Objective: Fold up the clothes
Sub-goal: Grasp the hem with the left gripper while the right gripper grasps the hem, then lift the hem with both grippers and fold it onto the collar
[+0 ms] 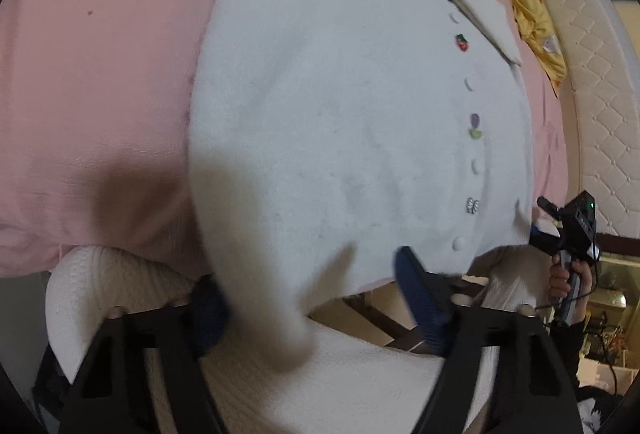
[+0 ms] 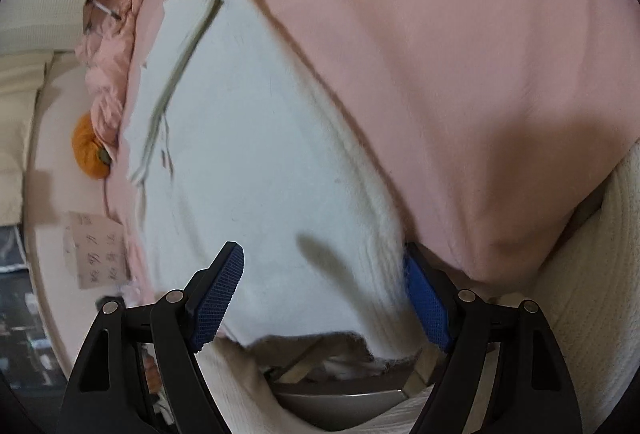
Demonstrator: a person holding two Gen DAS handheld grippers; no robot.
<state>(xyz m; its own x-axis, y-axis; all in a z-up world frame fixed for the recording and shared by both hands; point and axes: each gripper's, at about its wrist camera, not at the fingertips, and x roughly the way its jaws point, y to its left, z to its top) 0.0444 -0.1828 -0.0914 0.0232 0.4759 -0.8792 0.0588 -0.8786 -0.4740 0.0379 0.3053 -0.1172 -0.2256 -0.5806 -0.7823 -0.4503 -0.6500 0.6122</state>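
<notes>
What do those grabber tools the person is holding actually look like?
Each gripper, left and right, has two black plastic arms with triangular cut-outs and silver pivot pins, ending in fingers faced with ribbed blue pads. Seen from the left camera, the right tool has a pistol-style handle, a small green light and a trailing black cable.

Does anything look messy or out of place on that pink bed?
Mostly tidy. The white cardigan lies flat on the pink sheet, but its bottom edge overhangs the bed's edge. A crumpled yellow cloth sits bunched at the far side.
</notes>
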